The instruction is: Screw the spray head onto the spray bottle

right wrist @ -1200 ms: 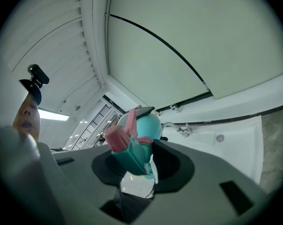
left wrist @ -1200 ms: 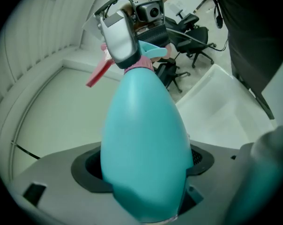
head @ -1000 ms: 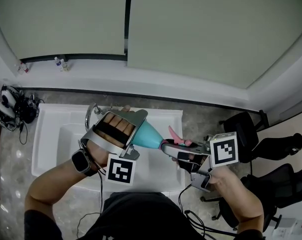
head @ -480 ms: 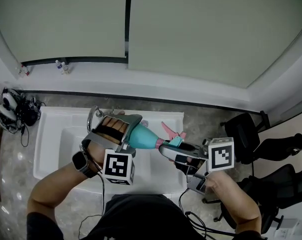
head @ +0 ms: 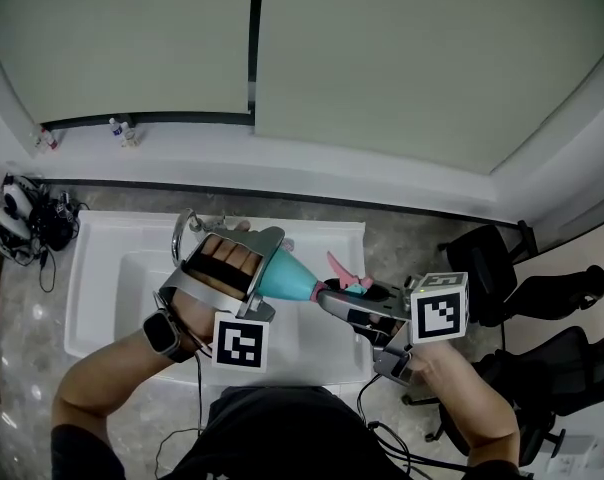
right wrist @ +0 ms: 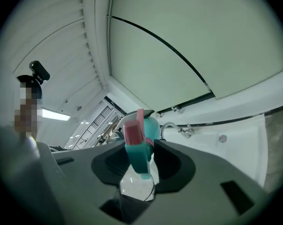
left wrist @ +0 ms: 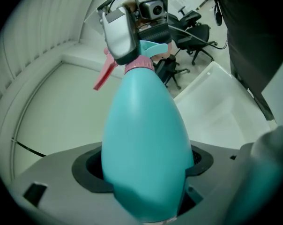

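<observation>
Mid-frame, the left gripper [head: 271, 272] clamps the teal egg-shaped plastic spray bottle [head: 288, 277]. The right gripper [head: 334, 297] pinches the pink-and-teal spray head [head: 349, 282] seated on its neck. Tightness is unclear; turning probably remains.

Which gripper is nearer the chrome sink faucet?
Left. The left gripper, holding the teal plastic spray bottle, is beside the chrome faucet; the right gripper sits farther right.

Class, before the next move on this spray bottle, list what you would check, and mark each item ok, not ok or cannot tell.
1. Left gripper clamped on the teal spray bottle: ok.
2. Right gripper clamped on the spray head: ok.
3. Pink collar meets the bottle neck: ok.
4. Thread fully tightened: cannot tell.
5. Both held above the white sink: ok.
</observation>
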`<state>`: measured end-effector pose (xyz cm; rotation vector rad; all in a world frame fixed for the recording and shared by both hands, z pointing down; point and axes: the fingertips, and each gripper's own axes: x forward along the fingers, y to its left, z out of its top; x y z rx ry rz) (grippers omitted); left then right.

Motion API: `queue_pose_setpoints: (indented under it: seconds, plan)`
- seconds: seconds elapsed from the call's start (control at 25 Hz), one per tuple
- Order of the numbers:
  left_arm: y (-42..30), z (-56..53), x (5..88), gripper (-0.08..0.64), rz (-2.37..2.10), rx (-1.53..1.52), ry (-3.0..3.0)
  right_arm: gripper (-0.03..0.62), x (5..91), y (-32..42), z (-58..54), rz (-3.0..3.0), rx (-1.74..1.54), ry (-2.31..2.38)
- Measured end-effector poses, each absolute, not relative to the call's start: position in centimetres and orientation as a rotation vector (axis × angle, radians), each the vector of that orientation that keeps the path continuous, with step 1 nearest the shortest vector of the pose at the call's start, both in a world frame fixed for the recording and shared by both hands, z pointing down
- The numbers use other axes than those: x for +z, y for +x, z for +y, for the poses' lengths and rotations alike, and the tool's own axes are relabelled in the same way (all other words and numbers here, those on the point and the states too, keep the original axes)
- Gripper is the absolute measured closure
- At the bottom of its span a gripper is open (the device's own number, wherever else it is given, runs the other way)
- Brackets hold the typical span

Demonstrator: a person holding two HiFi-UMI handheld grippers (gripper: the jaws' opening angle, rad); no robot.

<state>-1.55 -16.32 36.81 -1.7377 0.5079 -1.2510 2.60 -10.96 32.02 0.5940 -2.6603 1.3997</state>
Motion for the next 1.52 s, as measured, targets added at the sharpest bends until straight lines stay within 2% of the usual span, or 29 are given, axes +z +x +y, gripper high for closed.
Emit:
queue_pose_setpoints:
  seconds: [0.44,0.68,0.92,1.04,1.08,1.16,1.52]
  plan:
    - [-3.8,-15.4,36.4,0.163,0.559,-1.2,-1.589,0.466,32.1,0.1,-9.8,-2.598,1.683,0.534]
    - [-6.4,-13.8,39.4,0.16,0.543,-1.248,-1.807,0.465,33.5,-2.8,-9.1,-2.596,1.723,0.576]
    - [-9.9,-10.6,45.3,0.16,0.574,-1.259,-2.246,0.465,32.8,-2.2,-4.8,-2.804,1.608,0.794]
    - [-10.5,-7.2,45.8,0.16,0.633,-1.236,-2.343,0.466,32.5,-1.0,-1.8,-2.906,1.418,0.992]
    - [-10.5,-5.9,45.3,0.16,0.659,-1.227,-2.35,0.494,32.7,-0.6,-0.8,-2.907,1.344,1.058]
    - [-10.4,-3.1,43.9,0.16,0.71,-1.204,-2.372,0.591,33.0,0.0,1.3,-2.9,1.238,1.157]
    - [-8.1,13.2,41.8,0.158,0.811,-1.231,-2.351,0.592,33.1,2.8,16.9,-2.976,1.076,1.152]
